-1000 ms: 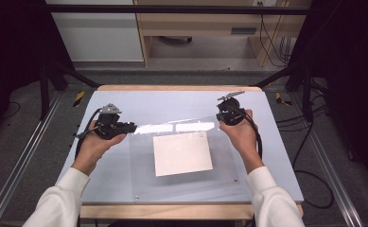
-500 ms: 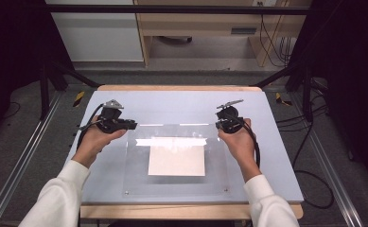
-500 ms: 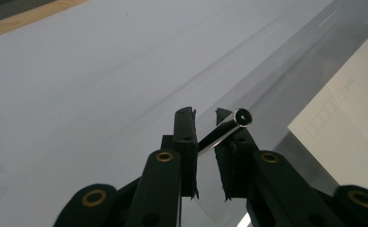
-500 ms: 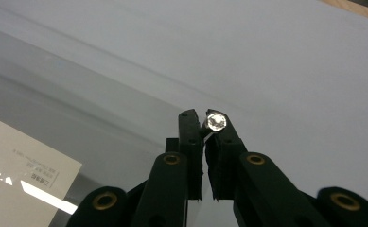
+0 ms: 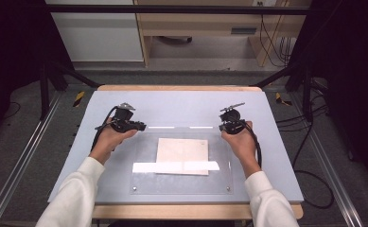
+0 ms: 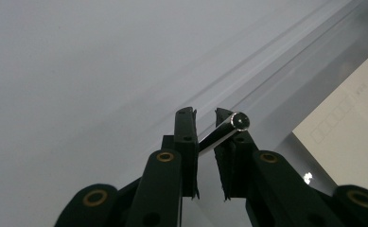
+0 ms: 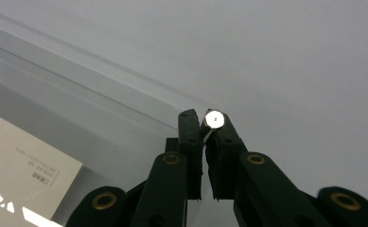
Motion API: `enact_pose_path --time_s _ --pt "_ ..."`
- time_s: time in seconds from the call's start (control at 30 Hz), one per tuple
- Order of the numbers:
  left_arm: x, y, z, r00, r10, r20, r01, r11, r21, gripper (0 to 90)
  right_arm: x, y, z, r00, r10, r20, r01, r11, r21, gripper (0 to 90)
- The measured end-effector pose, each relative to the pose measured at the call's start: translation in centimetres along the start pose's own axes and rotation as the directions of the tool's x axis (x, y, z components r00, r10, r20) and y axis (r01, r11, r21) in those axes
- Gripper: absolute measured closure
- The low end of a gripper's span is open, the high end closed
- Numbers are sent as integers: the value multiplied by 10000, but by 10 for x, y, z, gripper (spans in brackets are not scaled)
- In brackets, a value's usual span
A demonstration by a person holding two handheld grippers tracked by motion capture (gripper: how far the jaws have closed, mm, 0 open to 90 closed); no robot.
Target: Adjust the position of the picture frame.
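A clear acrylic plate lies over a white card on the grey table. My left gripper is at the plate's far left corner, shut on a small metal corner peg that slants between its jaws. At the far right corner my right gripper is shut on another metal peg, which shows at its jaw tips. The card appears at the right of the left gripper view. The card also appears at the lower left of the right gripper view, printed side up.
Two small pegs mark the plate's near corners. The table's wooden front edge runs below the plate. Metal rails and black frame legs flank the table, with cables on the floor at right.
Both hands have come down and toward the near side, lowering the plate's raised far edge onto the table. The plate now lies flat over the card, its glare moved nearer.
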State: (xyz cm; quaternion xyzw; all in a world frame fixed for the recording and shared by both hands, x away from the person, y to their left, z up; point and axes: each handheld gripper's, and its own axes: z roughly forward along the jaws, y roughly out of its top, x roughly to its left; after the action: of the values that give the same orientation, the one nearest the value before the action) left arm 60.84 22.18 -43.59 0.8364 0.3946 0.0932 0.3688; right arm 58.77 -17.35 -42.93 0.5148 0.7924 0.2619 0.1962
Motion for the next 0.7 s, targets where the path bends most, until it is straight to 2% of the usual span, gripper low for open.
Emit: enact_pose_path --time_s 0.1,0.23,0.27,0.5,0.7 --pt "0 -1 3 9999 -18 -119 19 10000 88 793 0 -2 4 10000 95 -32 -95 9999 43 855" --pt "-5 -1 8 9980 207 -595 -187 9992 348 814 -2 -7 13 9996 221 -146 -223 9996 -159 855" --pt "-5 -2 9 9979 136 -637 -115 9994 331 815 -2 -8 14 9995 258 -186 -262 9995 -176 855" --pt "-5 -7 13 9971 -69 -755 87 9997 231 820 -3 -14 20 9992 312 -257 -325 9982 -504 854" --pt "-5 -7 15 9966 -59 -826 82 9996 283 824 -4 -17 22 9988 346 -341 -370 9967 -728 853"
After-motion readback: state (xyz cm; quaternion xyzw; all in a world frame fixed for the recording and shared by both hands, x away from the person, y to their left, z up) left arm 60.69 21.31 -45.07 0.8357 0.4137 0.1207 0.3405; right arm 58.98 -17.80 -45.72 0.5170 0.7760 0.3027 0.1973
